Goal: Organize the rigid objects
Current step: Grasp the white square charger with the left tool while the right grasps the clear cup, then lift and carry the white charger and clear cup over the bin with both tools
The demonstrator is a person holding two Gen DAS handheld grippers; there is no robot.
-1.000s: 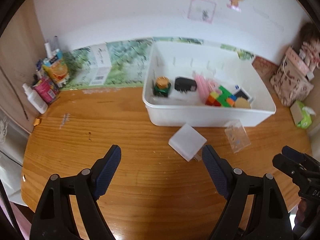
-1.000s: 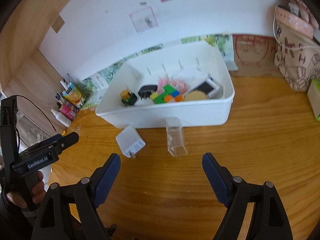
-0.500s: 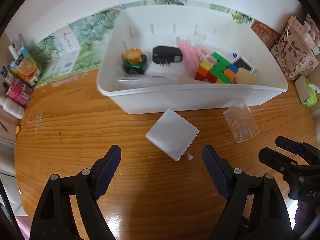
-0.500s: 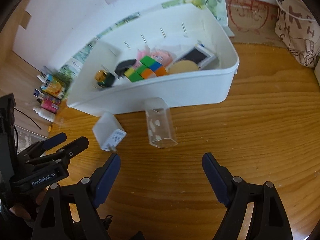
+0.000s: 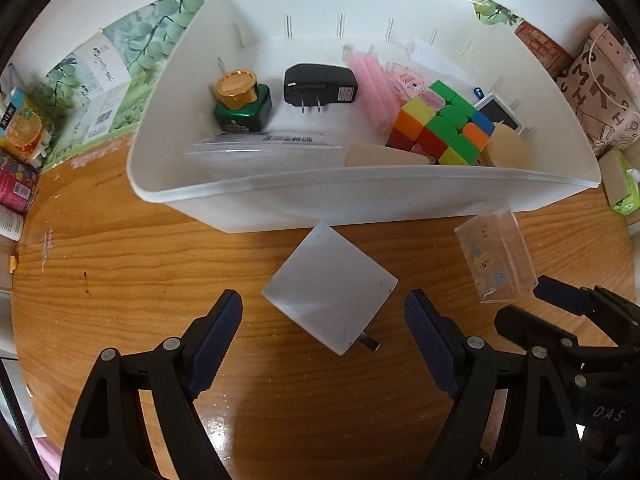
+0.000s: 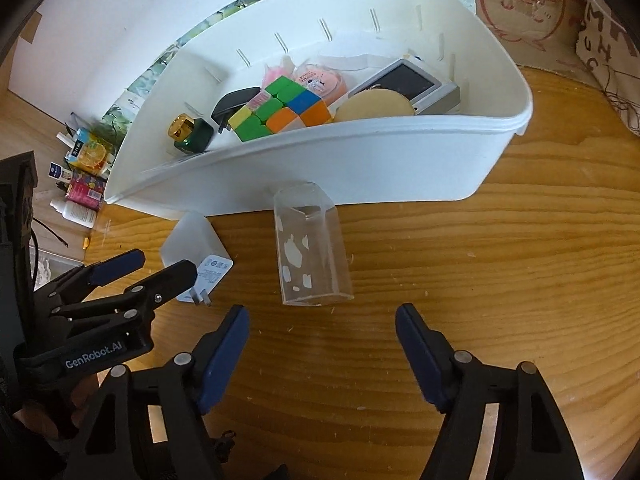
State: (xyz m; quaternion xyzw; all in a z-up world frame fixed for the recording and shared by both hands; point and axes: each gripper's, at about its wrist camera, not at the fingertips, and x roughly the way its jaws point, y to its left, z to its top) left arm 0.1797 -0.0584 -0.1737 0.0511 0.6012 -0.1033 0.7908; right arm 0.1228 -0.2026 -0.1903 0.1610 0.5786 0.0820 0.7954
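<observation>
The left tool (image 5: 323, 320) stands wide with nothing gripped, its two pads flanking the white charger (image 5: 330, 286) that lies on the wooden surface (image 5: 140, 264) just in front of the white bin (image 5: 360, 196), while the right tool (image 6: 322, 336) is closing with nothing yet between its pads, the clear plastic box (image 6: 310, 246) lying just ahead of them against the bin's near wall. By my reading the sorting is nearly done: a green bottle (image 5: 242, 104), a black adapter (image 5: 320, 85), a colour cube (image 5: 440, 126) and other bits already sit inside the bin, and only the charger and the clear box are left out
</observation>
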